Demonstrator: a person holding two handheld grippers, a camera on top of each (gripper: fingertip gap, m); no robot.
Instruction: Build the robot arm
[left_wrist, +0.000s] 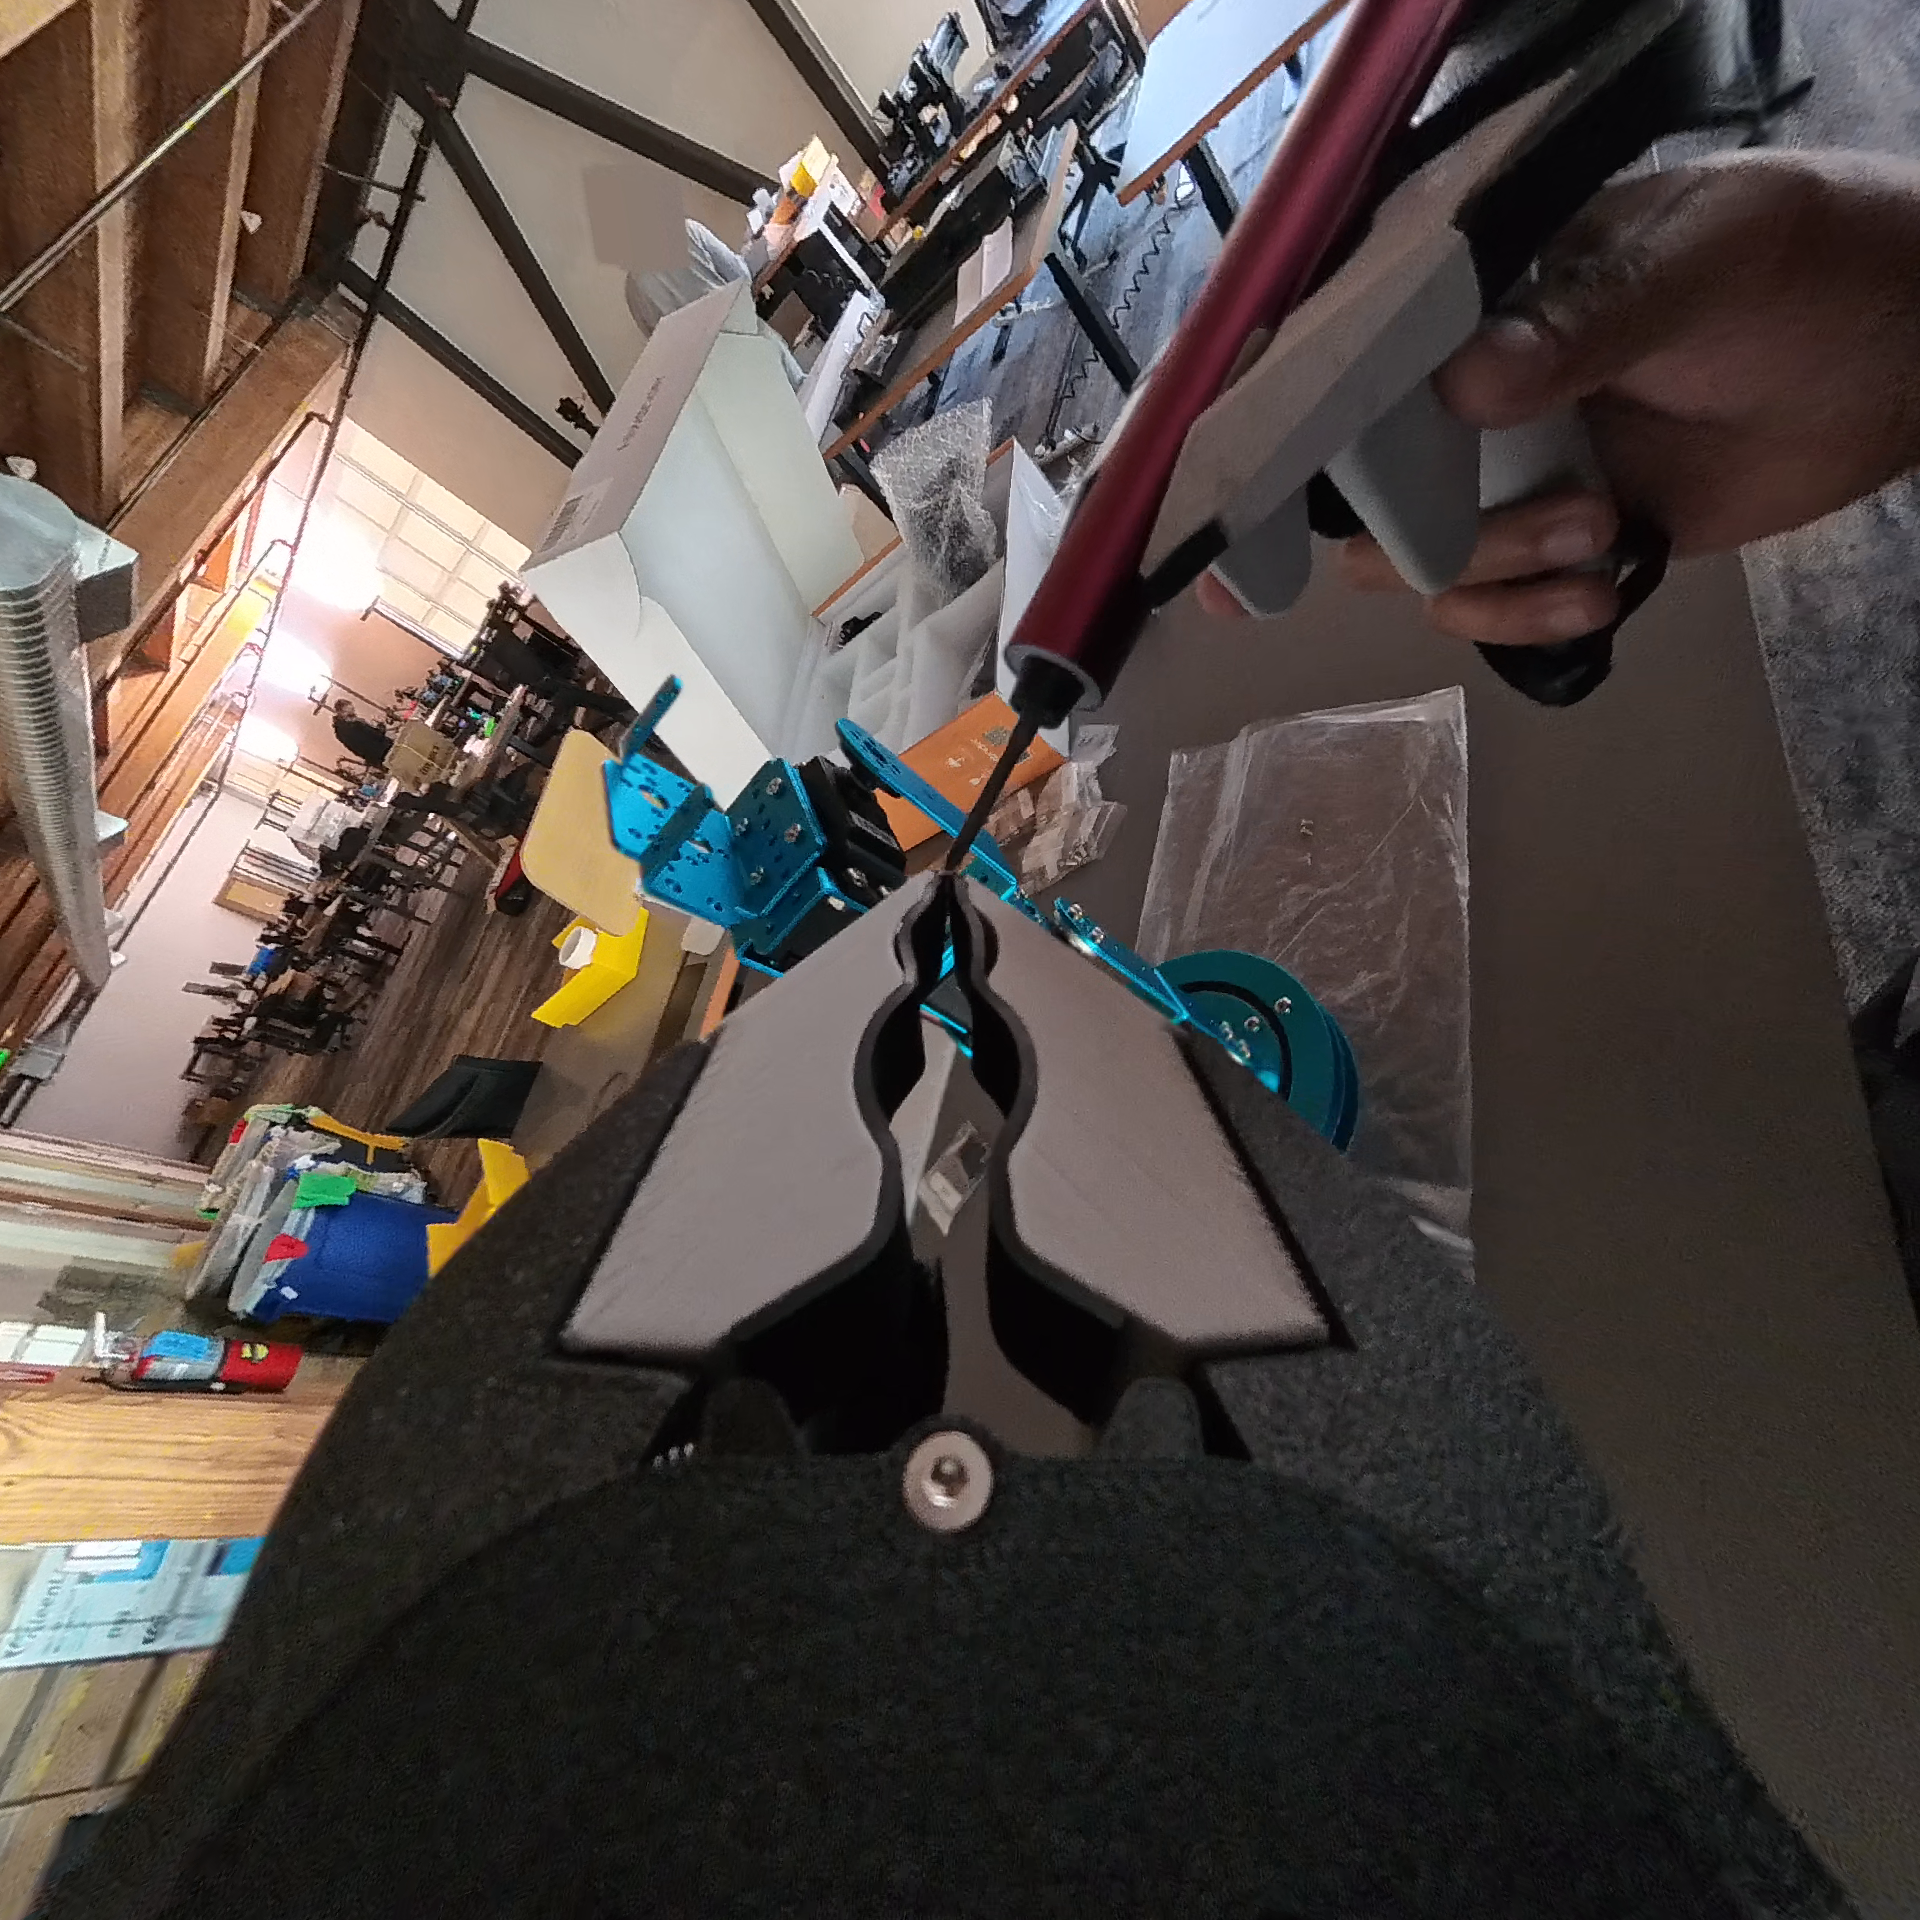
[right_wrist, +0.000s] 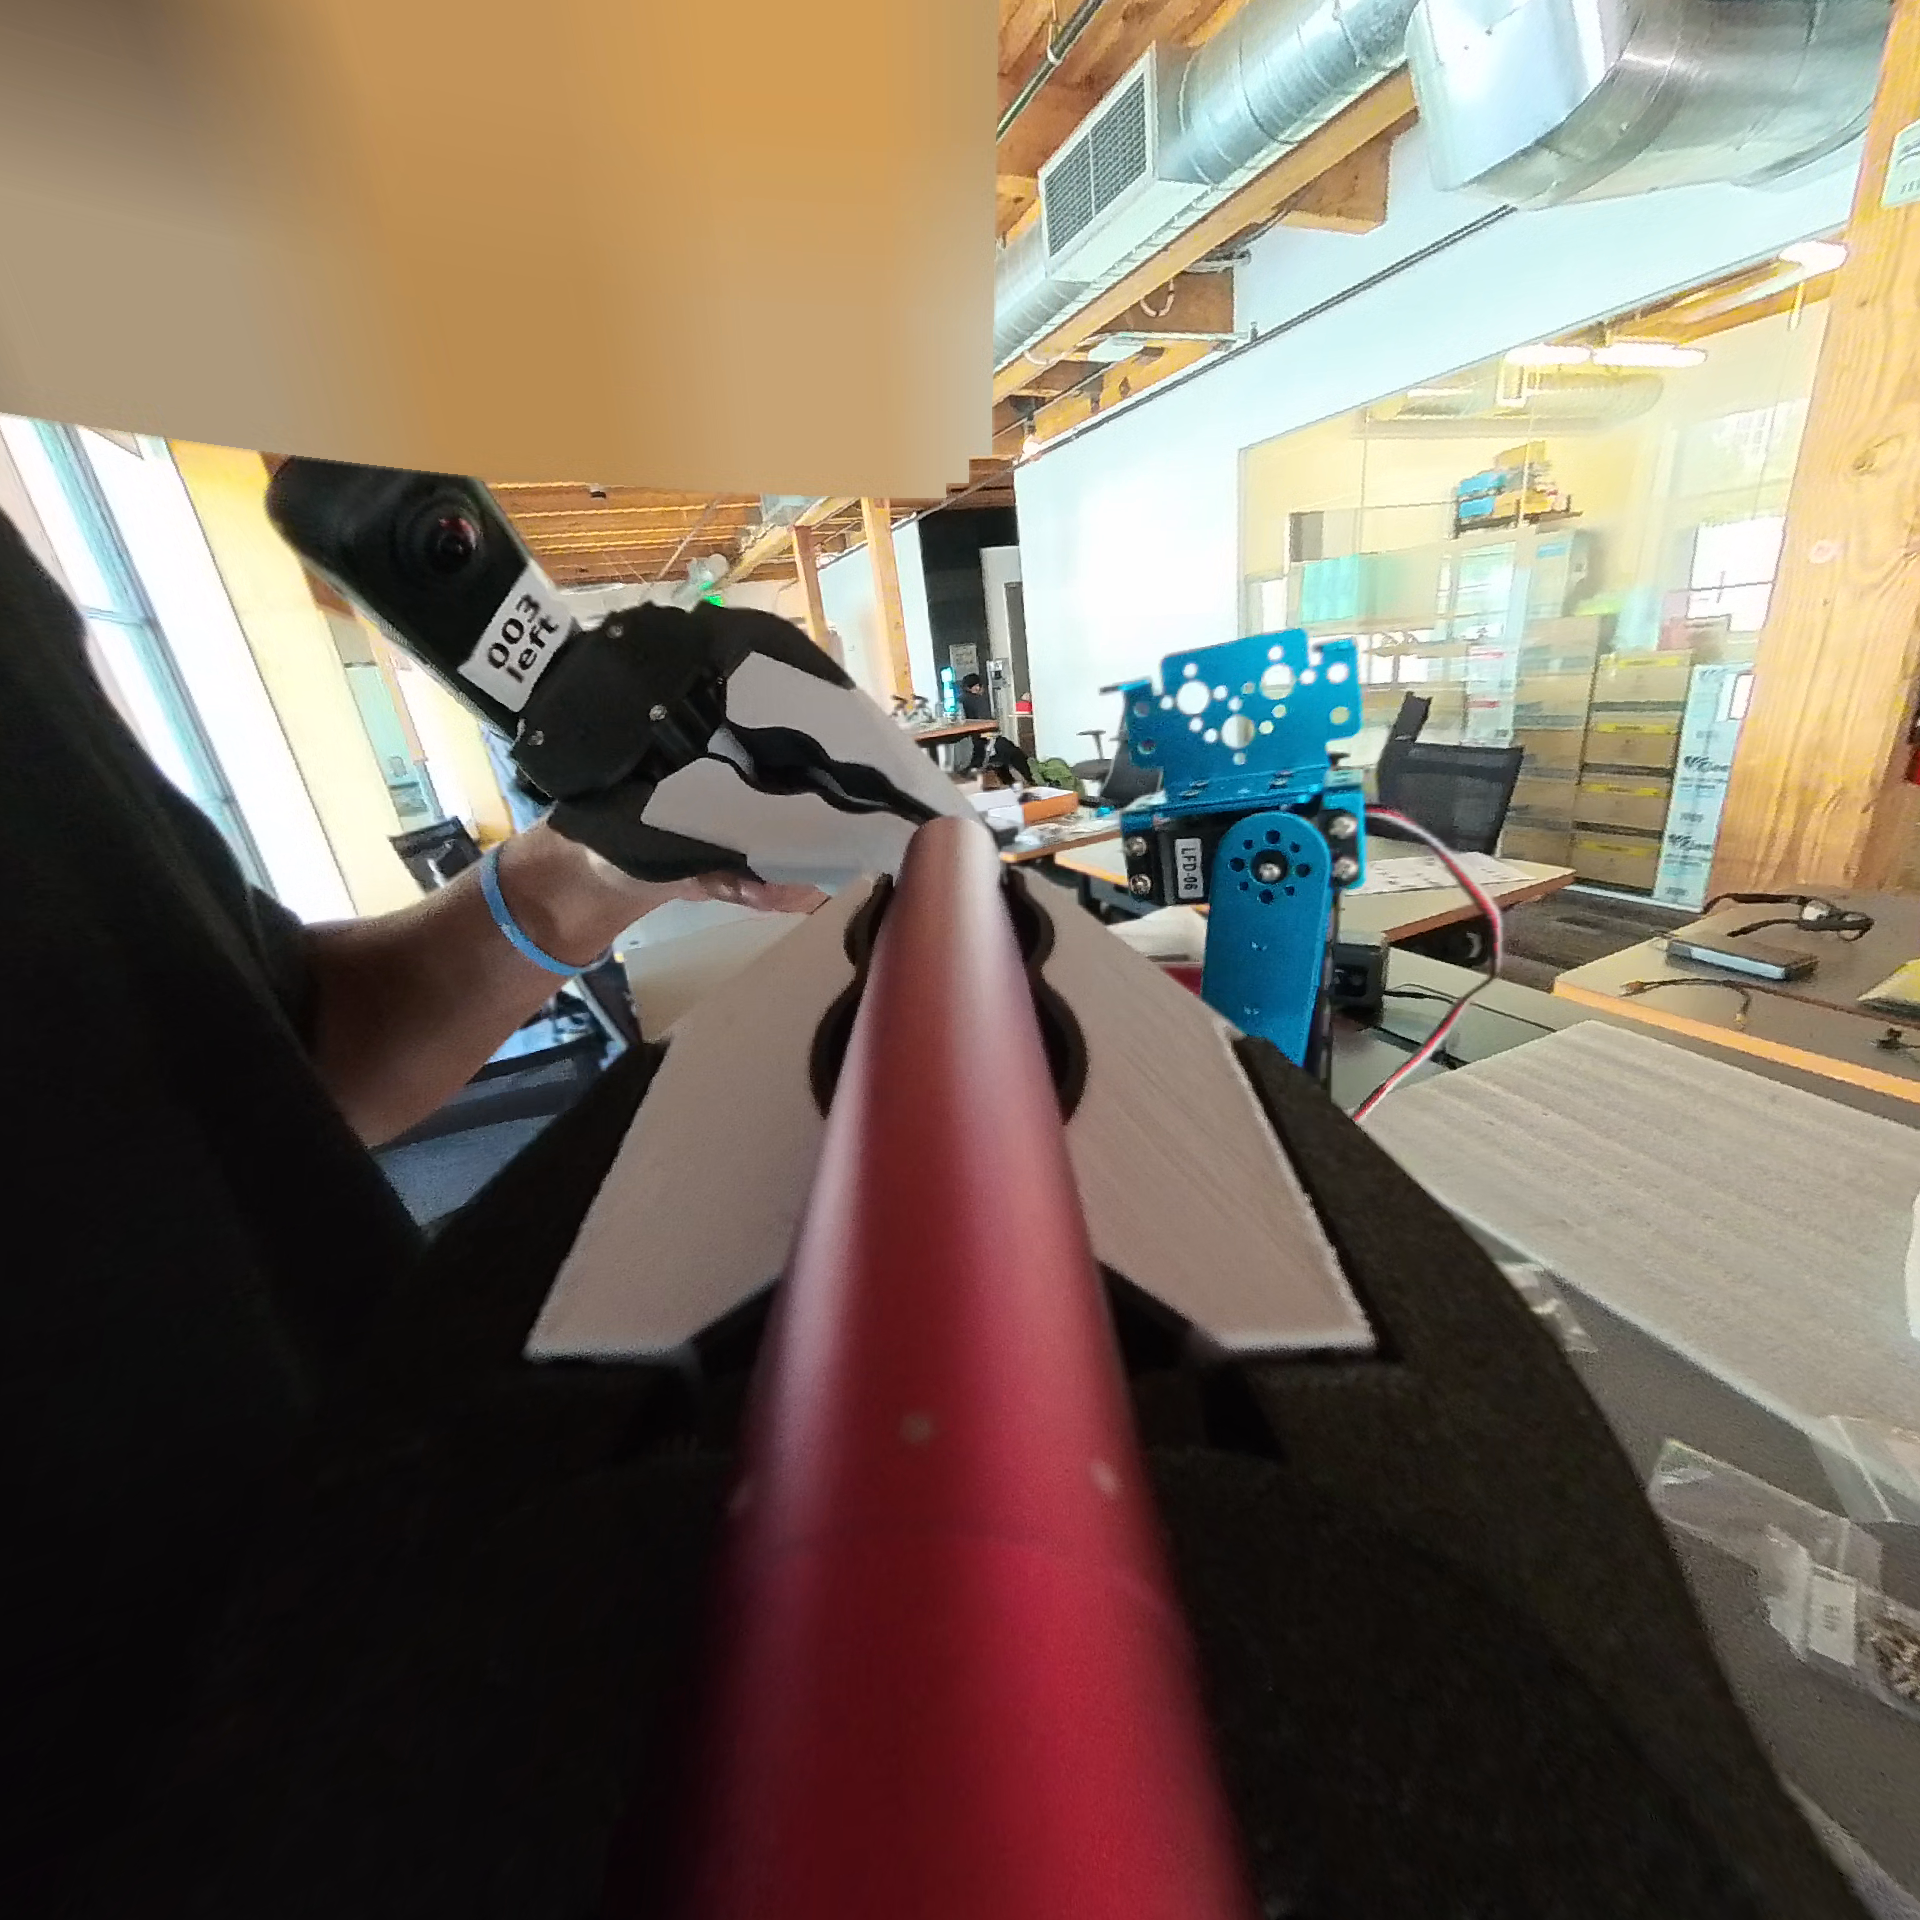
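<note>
The dark-red metal cylindrical screwdriver (right_wrist: 935, 1299) runs straight up the centre of the right wrist view, clamped between the two white fingers of the right gripper (right_wrist: 948, 883), which are closed firmly on its barrel. In the left wrist view the same tool comes down from the upper right of the frame, and its thin black bit (left_wrist: 982, 805) ends exactly at the fingertips of the left gripper (left_wrist: 948, 883). Those fingers are nearly together at the tips, with only a narrow gap; the bit's end appears to sit in or just behind that gap, though whether the fingers pinch the bit, or a small fastener, is too fine to tell.

Just behind the bit, in the middle of the left wrist view, lies the blue anodised metal bracket assembly with a black servo (left_wrist: 790, 862), its long perforated arm reaching toward a teal round wheel-like part (left_wrist: 1273, 1039) at centre right. In the right wrist view it stands upright at centre right, wires trailing from it.

As a judgement only: the tool is in hand and its bit brought to the other gripper's tips, but it is not touching the bracket, so no screw driving shows here.

A clear plastic bag (left_wrist: 1340, 862) lies on the grey-brown tabletop (left_wrist: 1662, 987) at the right of the left wrist view. Above centre stands an open white cardboard box (left_wrist: 717, 499).
</note>
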